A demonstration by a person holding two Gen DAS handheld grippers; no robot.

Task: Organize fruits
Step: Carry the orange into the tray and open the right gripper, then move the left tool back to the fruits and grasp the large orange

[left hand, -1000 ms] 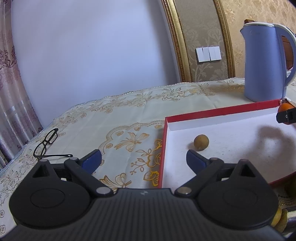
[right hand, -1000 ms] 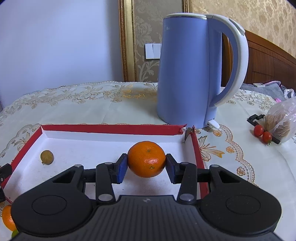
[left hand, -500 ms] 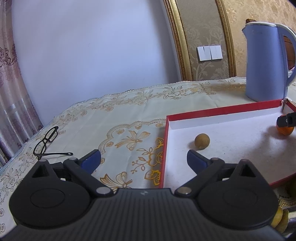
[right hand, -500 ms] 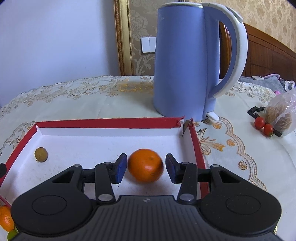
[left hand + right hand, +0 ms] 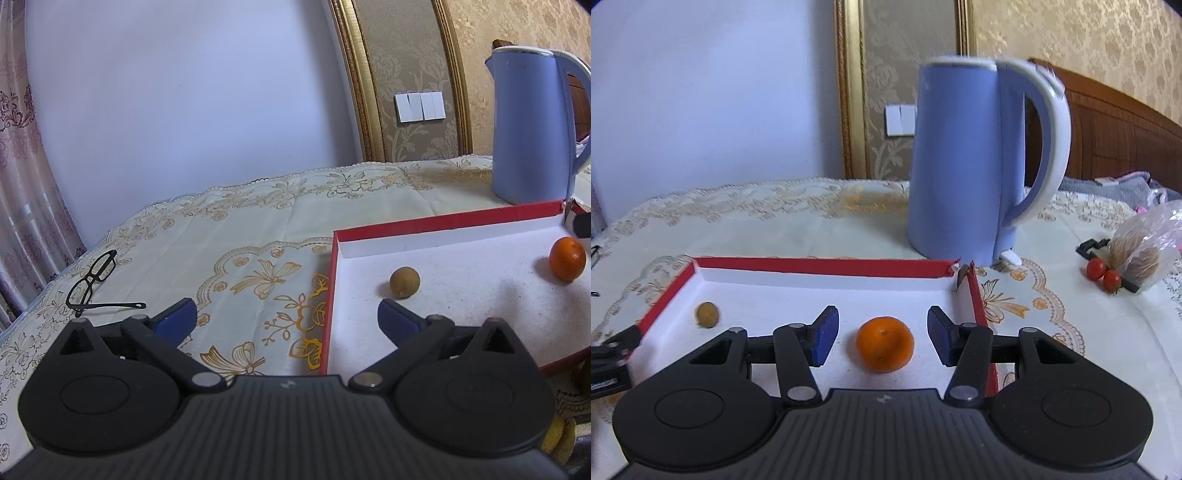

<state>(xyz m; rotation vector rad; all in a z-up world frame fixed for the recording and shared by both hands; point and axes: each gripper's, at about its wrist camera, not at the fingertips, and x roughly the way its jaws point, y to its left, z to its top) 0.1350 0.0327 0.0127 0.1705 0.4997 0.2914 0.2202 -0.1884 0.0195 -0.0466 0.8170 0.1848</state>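
Observation:
A shallow box with red walls (image 5: 820,266) and a white floor lies on the table; it also shows in the left wrist view (image 5: 443,220). An orange (image 5: 884,344) rests on its floor between the open fingers of my right gripper (image 5: 882,334), apart from both pads. The orange also shows in the left wrist view (image 5: 567,258). A small brownish round fruit (image 5: 707,314) lies near the box's left end, just ahead of my left gripper's right finger (image 5: 404,282). My left gripper (image 5: 286,317) is open and empty, straddling the box's left wall.
A blue kettle (image 5: 964,158) stands just behind the box. Two cherry tomatoes (image 5: 1103,274) and a clear bag (image 5: 1145,254) lie at the right. Black glasses (image 5: 94,280) lie at the left. Yellowish fruit (image 5: 559,439) peeks at the left wrist view's lower right.
My right gripper opened and let go of the orange, which now rests on the box floor. The gripper has pulled back and up a little. My left gripper has barely moved.

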